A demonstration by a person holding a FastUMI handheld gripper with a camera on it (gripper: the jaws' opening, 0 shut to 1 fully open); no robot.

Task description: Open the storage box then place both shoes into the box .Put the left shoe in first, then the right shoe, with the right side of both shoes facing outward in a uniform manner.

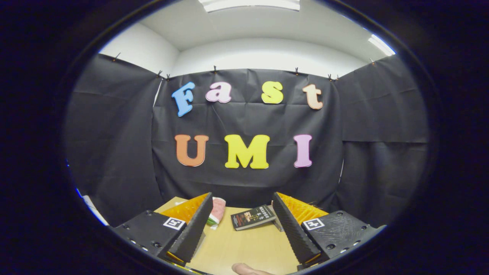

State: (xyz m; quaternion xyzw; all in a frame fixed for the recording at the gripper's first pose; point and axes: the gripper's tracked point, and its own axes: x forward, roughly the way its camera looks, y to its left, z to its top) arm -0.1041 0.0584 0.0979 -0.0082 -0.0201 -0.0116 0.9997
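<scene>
My gripper (242, 200) is held above a light wooden table (248, 244), tilted up toward the booth wall. Its two fingers, black ribbed pads (195, 225) with orange backs, stand wide apart with nothing between them, so the gripper is open. Just beyond the left fingertip lies a pink and white object with a bit of green (217, 212), partly hidden by the finger; what it is I cannot tell. The table surface shows between the fingers.
A dark book (253, 217) lies on the table ahead, close to the right finger. A fingertip of a person (246, 269) shows at the table's near edge between the fingers. Black cloth walls close the booth behind and on both sides.
</scene>
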